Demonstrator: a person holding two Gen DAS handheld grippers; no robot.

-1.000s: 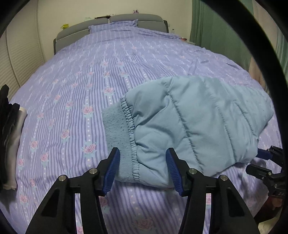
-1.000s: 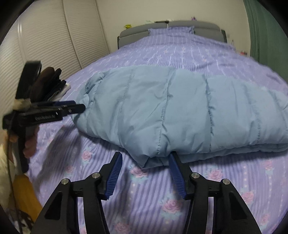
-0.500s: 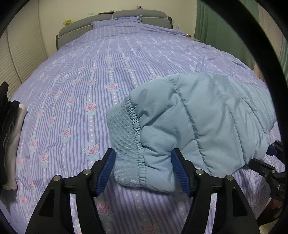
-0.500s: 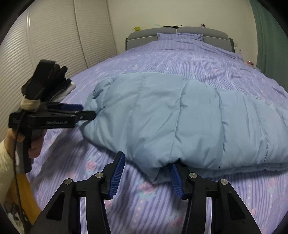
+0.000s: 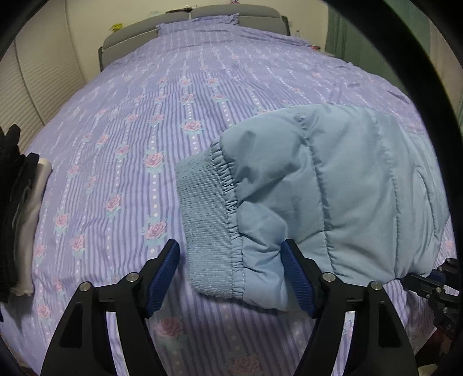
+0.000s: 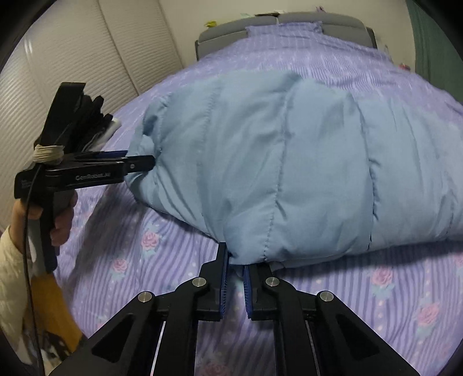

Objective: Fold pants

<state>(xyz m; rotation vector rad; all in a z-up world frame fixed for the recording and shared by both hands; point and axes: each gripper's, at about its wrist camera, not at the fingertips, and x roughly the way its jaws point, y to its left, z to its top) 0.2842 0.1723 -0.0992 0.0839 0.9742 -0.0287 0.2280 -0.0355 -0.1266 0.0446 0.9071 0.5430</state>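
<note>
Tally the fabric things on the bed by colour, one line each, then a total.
Light blue: 1, the quilted pants, edge pinched in the shut right gripper
Purple floral: 1, the bedspread
Purple pillow: 1
Black and grey: 1 stack of folded clothes at the bed's edge
Total: 4

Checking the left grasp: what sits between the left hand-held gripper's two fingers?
In the left wrist view, the left hand-held gripper, jaws opening, straddles the pants' ribbed cuff.
</note>
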